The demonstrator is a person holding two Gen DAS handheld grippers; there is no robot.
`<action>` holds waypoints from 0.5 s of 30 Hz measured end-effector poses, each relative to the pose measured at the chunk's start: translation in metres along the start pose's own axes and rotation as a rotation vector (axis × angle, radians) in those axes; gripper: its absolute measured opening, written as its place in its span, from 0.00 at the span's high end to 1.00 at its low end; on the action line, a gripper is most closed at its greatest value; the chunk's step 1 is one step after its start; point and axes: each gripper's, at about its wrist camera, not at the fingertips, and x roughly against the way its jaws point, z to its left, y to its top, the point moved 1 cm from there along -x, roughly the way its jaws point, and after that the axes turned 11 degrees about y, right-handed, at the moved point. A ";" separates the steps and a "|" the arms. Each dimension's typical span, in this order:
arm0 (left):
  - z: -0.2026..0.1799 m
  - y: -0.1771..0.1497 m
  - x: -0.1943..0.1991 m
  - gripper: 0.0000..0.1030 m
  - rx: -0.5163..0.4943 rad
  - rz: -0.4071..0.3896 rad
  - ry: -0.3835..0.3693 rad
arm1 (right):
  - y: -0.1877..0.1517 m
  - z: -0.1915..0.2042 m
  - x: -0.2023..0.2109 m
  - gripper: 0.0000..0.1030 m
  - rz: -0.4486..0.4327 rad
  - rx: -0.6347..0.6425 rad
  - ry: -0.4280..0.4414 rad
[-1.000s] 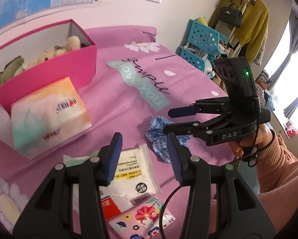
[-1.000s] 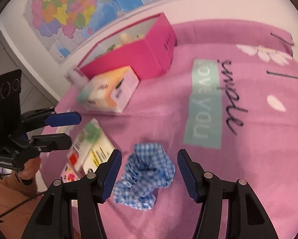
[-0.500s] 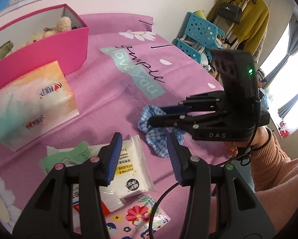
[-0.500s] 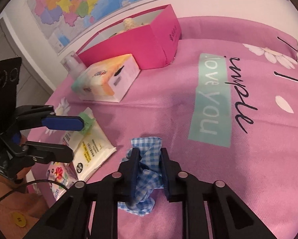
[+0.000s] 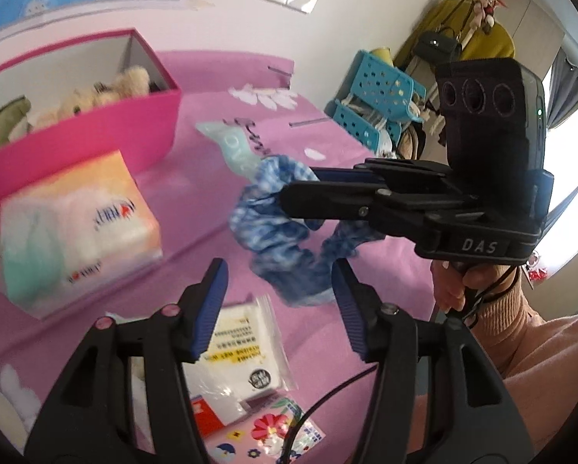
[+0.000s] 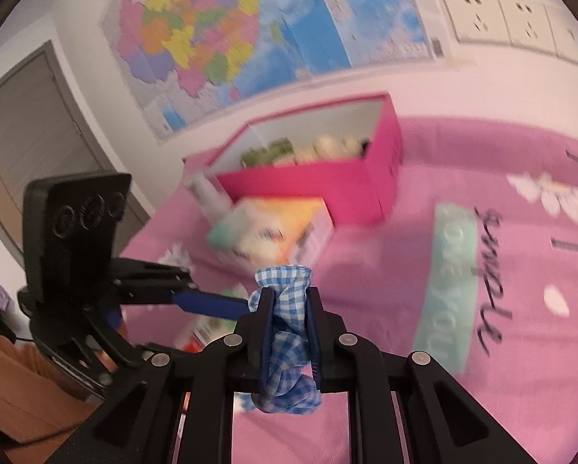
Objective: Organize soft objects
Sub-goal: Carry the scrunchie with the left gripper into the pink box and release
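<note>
Pinching blue-and-white gingham fabric scrunchie (image 6: 289, 332) between pads of right gripper (image 6: 289, 294), jaws pressed nearly together on the cloth. Scrunchie lifted clear of pink printed bedspread (image 6: 482, 406); in left wrist view hangs as a loose loop (image 5: 285, 232) from right gripper's black fingers (image 5: 308, 189), above the bedspread (image 5: 196, 178) and not touching it. Bunched top of scrunchie poking out past the fingertips, knotted lower part drooping below the jaws in right wrist view.

Left gripper (image 5: 279, 301) jaws opening, spread apart, nothing between the blue ribbed pads (image 5: 211, 305); lower edge of scrunchie just beyond right-hand pad, contact unclear through blur. Left gripper (image 6: 211, 305) also seen from the right wrist, one blue-tipped finger reaching close to the scrunchie.

Open pink rectangular cardboard box (image 5: 95, 131) at far left of bedspread, against the wall; cream plush toy (image 5: 130, 81) and green plush toy (image 5: 2, 123) inside. Pastel orange-and-green soft tissue pack (image 5: 76, 220) lying just in front of the box, well apart from the scrunchie. Clear plastic sachet of white wipes (image 5: 242, 352) flat on bedspread under left gripper, flower-printed small packet (image 5: 265, 433) beside it at the near edge.

Hand (image 5: 459, 282) in peach ribbed sleeve (image 5: 521, 332) on right gripper's handle.
</note>
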 end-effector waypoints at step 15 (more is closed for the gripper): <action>0.040 0.080 0.036 0.63 0.011 -0.145 0.156 | 0.106 0.021 -0.027 0.86 -0.102 0.139 0.074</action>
